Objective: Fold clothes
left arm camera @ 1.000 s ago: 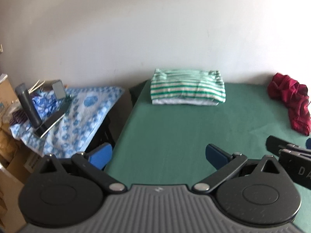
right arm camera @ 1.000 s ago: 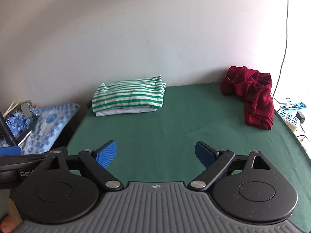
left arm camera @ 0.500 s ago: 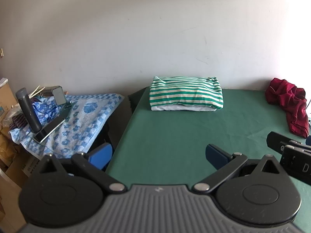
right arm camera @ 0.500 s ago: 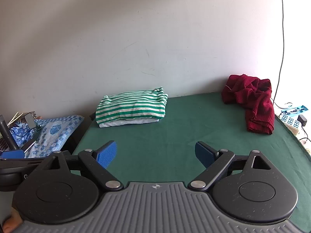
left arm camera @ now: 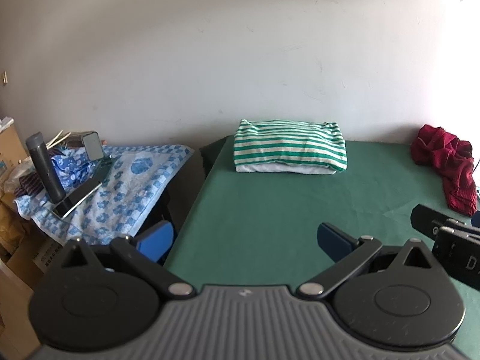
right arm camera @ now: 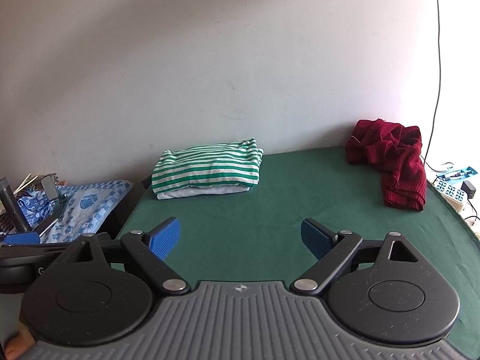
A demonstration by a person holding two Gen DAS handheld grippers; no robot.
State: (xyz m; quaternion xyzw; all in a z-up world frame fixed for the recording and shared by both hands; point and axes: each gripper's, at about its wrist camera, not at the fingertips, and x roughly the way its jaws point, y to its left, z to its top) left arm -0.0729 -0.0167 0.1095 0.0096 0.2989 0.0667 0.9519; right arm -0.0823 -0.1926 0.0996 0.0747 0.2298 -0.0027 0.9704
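While hovering above the near edge of the green table (left arm camera: 270, 210), left gripper (left arm camera: 246, 238) spread wide, blue ribbed pads apart, nothing between them, touching nothing. Beyond it, against the white wall (left arm camera: 240, 60), folded striped shirt (left arm camera: 289, 147): green and white bands over a plain white layer, a neat soft rectangle lying flat on the table's far edge. To the right of the shirt, well apart, crumpled red sweater (left arm camera: 447, 162), knitted, heaped near the table's far right corner, one end trailing toward the near side. To the left of the table, a blue flowered cloth (left arm camera: 126, 186) draped over a lower surface, with a dark grey cylinder (left arm camera: 45, 168) standing upright on it and a flat dark slab beside its base. Cardboard boxes (left arm camera: 12, 150) farther left. Part of the other black tool at the right edge.

From the right wrist view, right gripper (right arm camera: 240, 237) likewise wide apart and empty, poised over the felt-like table (right arm camera: 270, 225) without contact. Same striped shirt (right arm camera: 207, 168) at the far edge, left of centre; red sweater (right arm camera: 393, 162) to the right of it, near the wall. Thin dark cable (right arm camera: 438, 60) hanging down the wall beyond the sweater, a white power strip (right arm camera: 450, 192) just past the table's right edge. Fingertip (right arm camera: 15, 345) visible at the lower left corner.
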